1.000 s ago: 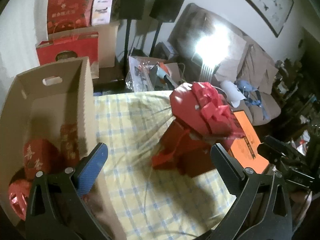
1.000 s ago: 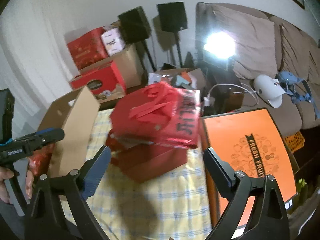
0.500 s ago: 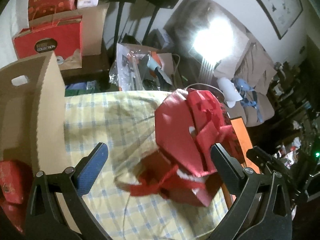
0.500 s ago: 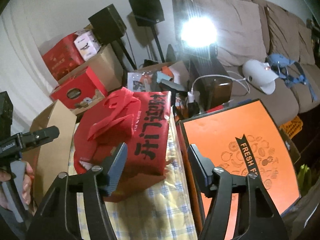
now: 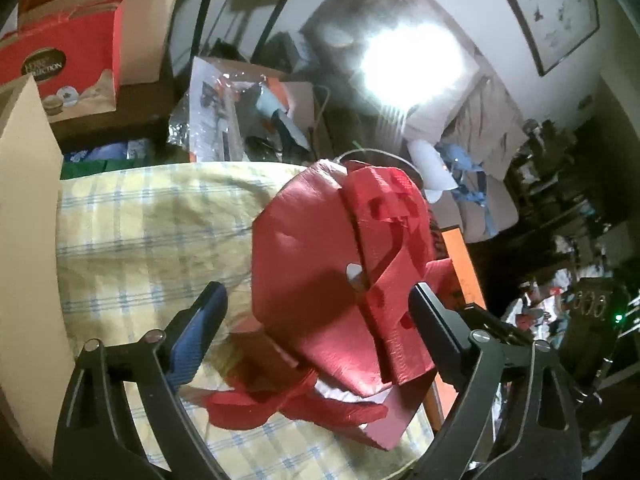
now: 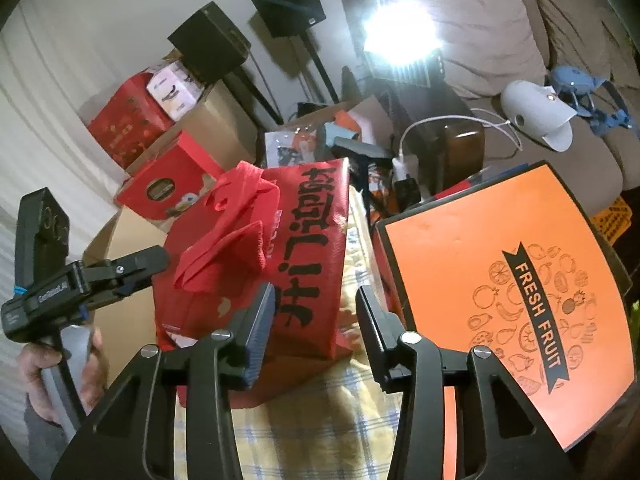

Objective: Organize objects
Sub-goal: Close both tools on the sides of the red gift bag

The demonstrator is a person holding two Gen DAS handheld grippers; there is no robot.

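Note:
A red gift bag (image 6: pixel 276 256) with black characters and red fabric handles rests on a darker red box (image 6: pixel 280 380) on the yellow checked tablecloth (image 5: pixel 140 232). In the left wrist view the bag (image 5: pixel 320 280) fills the space between the fingers of my open left gripper (image 5: pixel 316 324); whether they touch it I cannot tell. My right gripper (image 6: pixel 316 320) is half open at the bag's lower right edge, holding nothing. The left gripper (image 6: pixel 132 268) also shows in the right wrist view, beside the bag's handles.
An open cardboard box (image 5: pixel 24 208) stands at the left of the table. An orange "Fresh Fruit" box (image 6: pixel 504 280) lies at the right. Red gift boxes (image 6: pixel 172 184), speakers on stands (image 6: pixel 248 24), a bright lamp (image 6: pixel 400 36) and a sofa (image 6: pixel 520 60) lie behind.
Both grippers moved closer to the red bag. My right gripper's fingers narrowed from wide open to half open. The cardboard box slid out to the left of the left wrist view.

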